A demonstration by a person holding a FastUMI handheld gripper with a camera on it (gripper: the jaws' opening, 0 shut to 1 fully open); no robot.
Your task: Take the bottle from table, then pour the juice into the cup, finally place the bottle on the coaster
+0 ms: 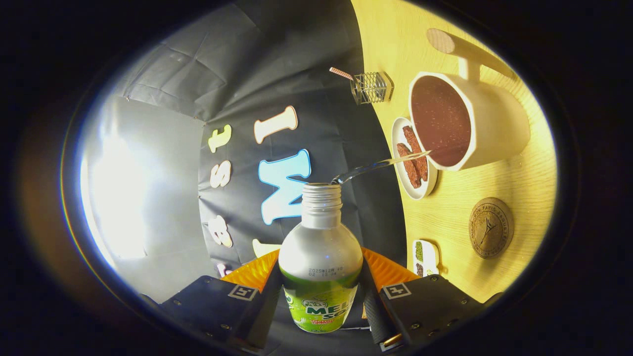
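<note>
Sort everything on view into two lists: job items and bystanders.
Job items: bottle clamped in the claw, pouring; cup; coaster.
Bystanders: plate of snacks, wire holder, small dish, round-ended wooden piece beyond the cup.

Gripper [320,291] — 2 dark blocks, small screws, square tag markers, ribbed pads.

The tongs [320,291] grip a bottle [320,257] between both fingers, pressing on its sides. The bottle is uncapped and tipped over, and a thin stream of liquid [381,165] runs from its mouth into the cup [494,128] on the table [494,198]. Beside the cup lie a small plate [403,175] with brown pieces, a round coaster [490,228] and a wire holder [371,88].
</note>
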